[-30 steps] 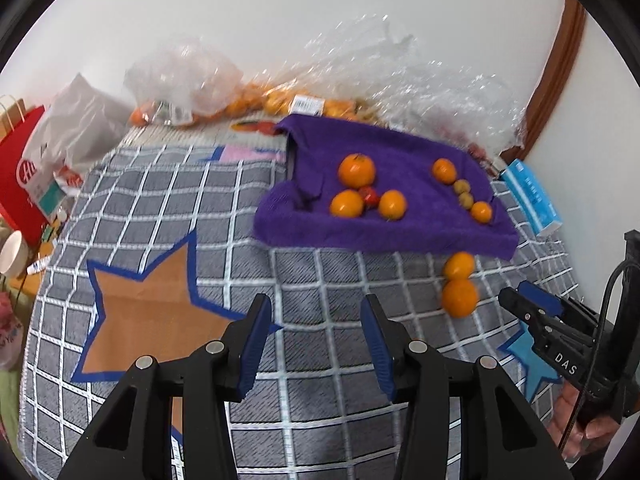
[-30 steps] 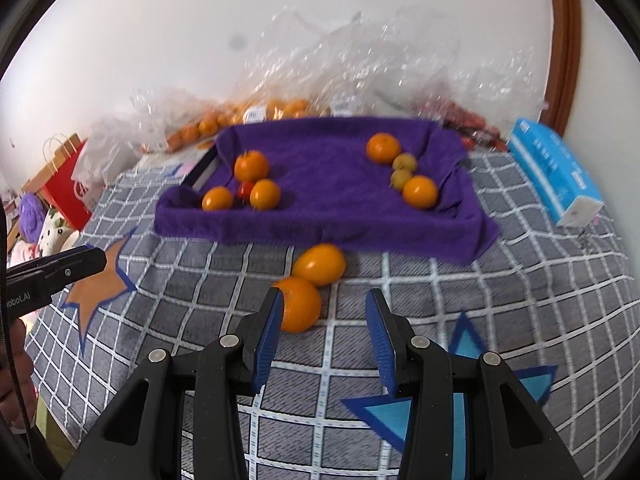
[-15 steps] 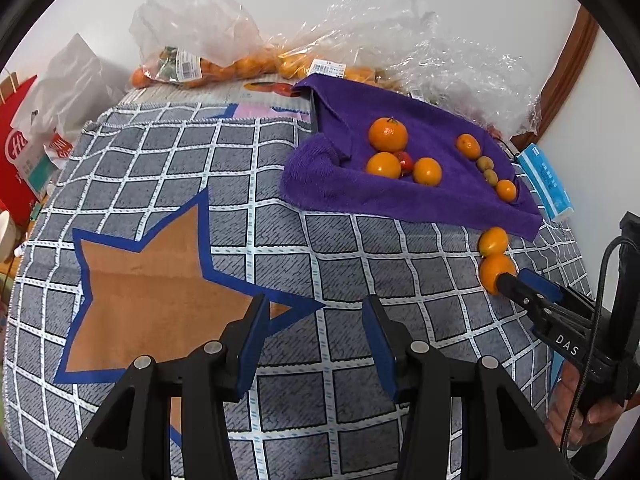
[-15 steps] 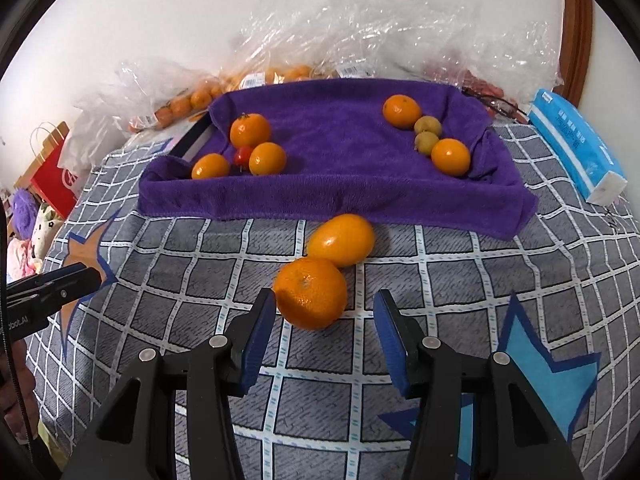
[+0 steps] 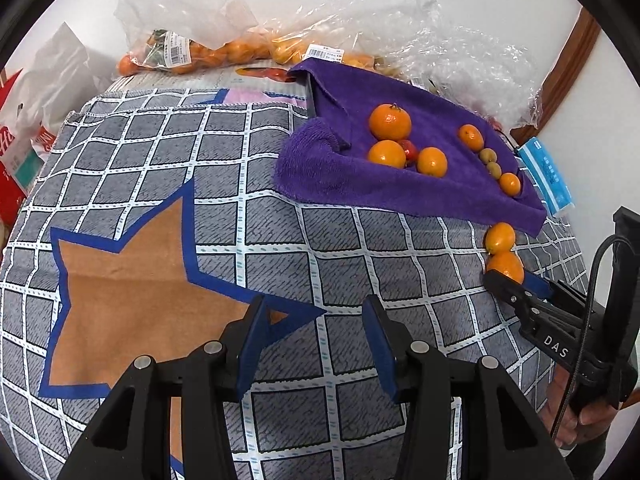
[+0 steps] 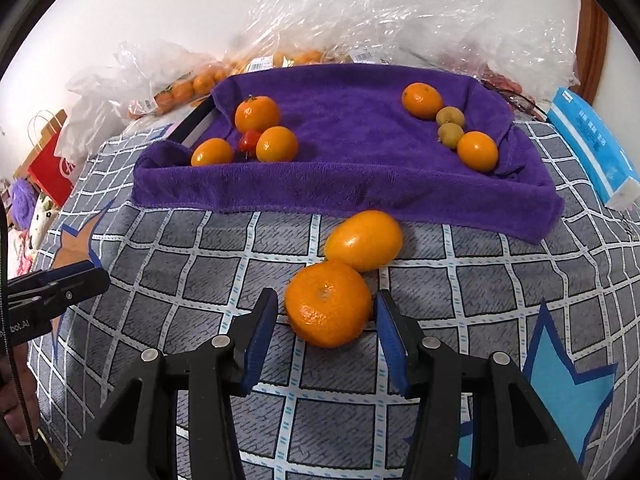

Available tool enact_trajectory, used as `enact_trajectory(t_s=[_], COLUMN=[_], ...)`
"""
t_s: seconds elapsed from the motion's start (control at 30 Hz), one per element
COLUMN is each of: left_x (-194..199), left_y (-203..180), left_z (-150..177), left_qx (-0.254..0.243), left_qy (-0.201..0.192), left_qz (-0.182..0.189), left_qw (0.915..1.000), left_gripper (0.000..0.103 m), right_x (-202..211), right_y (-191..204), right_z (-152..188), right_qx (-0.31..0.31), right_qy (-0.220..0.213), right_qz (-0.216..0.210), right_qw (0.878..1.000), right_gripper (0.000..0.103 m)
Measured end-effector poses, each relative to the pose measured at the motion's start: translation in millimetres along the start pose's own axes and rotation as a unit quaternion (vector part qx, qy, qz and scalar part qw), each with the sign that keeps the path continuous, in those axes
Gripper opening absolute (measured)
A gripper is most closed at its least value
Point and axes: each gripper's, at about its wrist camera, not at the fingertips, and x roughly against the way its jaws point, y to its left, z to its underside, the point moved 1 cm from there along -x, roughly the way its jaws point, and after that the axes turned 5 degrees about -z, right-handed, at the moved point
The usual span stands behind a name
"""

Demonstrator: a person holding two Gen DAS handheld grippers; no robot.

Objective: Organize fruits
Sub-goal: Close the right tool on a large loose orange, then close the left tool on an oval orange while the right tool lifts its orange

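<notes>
Dimpled orange mandarin (image 6: 328,304) between tongs (image 6: 326,320)

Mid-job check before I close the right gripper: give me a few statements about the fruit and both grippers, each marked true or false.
1. The right gripper is open with the mandarin between its fingers. True.
2. The left gripper holds a fruit. False: it is open over the checked cloth, with nothing between its fingers.
3. The mandarin touches the smooth orange fruit behind it. True.
4. Both of those fruits lie on the purple towel. False: they lie on the checked cloth, in front of the towel's edge.
5. A small red fruit sits among the left group on the towel. True.
</notes>
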Motion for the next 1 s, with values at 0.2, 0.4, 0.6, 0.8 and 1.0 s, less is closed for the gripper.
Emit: enact_trajectory(t_s=[0.2,0.4,0.6,0.8,1.0], left_x=[2.4,8.1,12.5,9.5,-4.2], left_y=[-2.9,-15.3,-41.4,-72.2,-98.9], left_z=[0.5,4.8,5.7,4.7,3.0], left_qx=[-0.002,-0.012,-0.032,-0.053,-0.070], left_qy=[0.001,-0.001,-0.003,0.001,0.016], left_qz=[-0.007,-0.007,-0.004,0.002,0.011], left_qw=[1.0000,0.9999,0.9995,0.9986,0.9974], left_gripper=[0.046,0.046,0.046,0.046,0.046], right_x=[7.1,25.8,45.3,61.9,72.0], right_y=[-1.2,-2.4,-17.4,-49.6,-83.3], right_z=[1.5,5.4,9.3,12.2,15.6], right_qx=[0.000,0.007,0.003,-0.015,-0.038], right_qy=[-0.008,-0.029,-0.048,-0.064,-0.076], right_qz=[-0.011,-0.019,-0.015,0.004,0.026], right_qw=[1.000,0.999,0.999,0.998,0.996], right_gripper=[0.042,0.041,0.041,0.042,0.042])
